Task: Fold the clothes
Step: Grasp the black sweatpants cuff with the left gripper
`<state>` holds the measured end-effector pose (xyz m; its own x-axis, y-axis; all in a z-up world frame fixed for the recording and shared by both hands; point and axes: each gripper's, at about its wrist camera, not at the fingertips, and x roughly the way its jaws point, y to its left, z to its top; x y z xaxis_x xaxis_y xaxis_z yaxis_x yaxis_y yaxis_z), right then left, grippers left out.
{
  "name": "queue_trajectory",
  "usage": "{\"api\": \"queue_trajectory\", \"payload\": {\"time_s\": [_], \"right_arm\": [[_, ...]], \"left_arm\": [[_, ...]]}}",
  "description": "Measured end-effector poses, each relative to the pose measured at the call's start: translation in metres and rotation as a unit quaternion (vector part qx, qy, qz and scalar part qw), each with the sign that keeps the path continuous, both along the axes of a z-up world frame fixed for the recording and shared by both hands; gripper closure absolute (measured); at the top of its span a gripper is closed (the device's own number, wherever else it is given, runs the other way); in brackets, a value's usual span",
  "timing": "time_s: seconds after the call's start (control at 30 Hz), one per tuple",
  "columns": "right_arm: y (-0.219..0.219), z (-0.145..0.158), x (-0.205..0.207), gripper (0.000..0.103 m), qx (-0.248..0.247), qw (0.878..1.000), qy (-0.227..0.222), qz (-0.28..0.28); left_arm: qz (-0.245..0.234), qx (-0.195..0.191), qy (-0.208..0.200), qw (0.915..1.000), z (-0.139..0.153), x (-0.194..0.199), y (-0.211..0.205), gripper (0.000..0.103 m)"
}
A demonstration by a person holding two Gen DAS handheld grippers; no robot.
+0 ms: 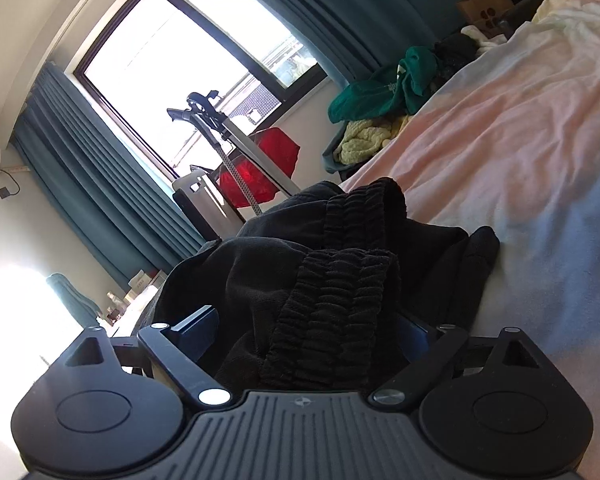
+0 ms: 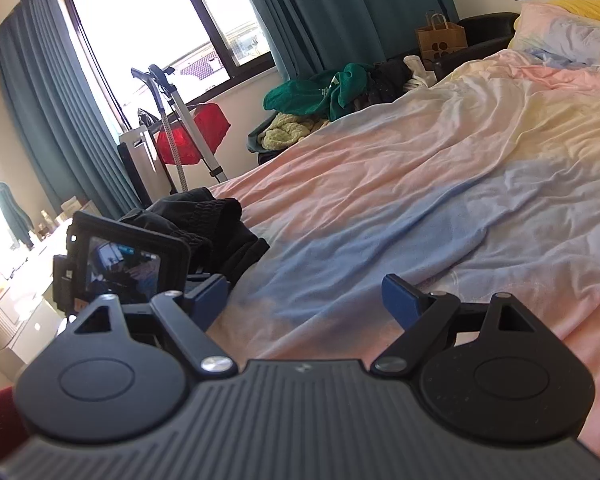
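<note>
A black garment with a ribbed elastic waistband (image 1: 332,280) lies bunched on the pastel bedsheet (image 1: 520,140). My left gripper (image 1: 312,332) is wide open with the waistband lying between its blue fingers (image 1: 198,328); the right finger is mostly hidden by cloth. In the right wrist view the same black garment (image 2: 216,224) lies at the left, with the left gripper's camera (image 2: 120,264) in front of it. My right gripper (image 2: 304,300) is open and empty, low over the blue part of the sheet (image 2: 380,220).
A pile of green, yellow and black clothes (image 2: 320,96) sits beyond the bed's far side by the teal curtains (image 2: 320,8). A garment steamer (image 2: 172,120), a red cloth (image 2: 196,136) and a paper bag (image 2: 440,40) stand near the window. Pillows (image 2: 568,36) lie at the bed's head.
</note>
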<state>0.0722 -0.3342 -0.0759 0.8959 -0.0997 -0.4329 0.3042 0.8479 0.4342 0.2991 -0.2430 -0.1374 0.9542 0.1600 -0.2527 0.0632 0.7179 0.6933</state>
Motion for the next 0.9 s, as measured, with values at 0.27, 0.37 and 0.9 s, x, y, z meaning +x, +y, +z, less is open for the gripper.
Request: {"api": "queue_trajectory", "payload": {"time_s": [0.27,0.37,0.9], "right_arm": [[-0.011,-0.010,0.006,0.017,0.020,1.000,0.009,-0.014],[-0.012,-0.009,0.004,0.017,0.019,1.000,0.006,-0.018],[-0.009,-0.005,0.002,0.017,0.029,0.999,0.012,-0.007]], "left_arm": [[0.009,-0.030,-0.019,0.9993,0.014,0.020,0.000,0.048],[0.008,-0.042,-0.036,0.9984,0.028,0.017,0.001,0.070],[0.043,0.083,-0.068,0.9933,0.018,-0.004,0.036,0.060]]}}
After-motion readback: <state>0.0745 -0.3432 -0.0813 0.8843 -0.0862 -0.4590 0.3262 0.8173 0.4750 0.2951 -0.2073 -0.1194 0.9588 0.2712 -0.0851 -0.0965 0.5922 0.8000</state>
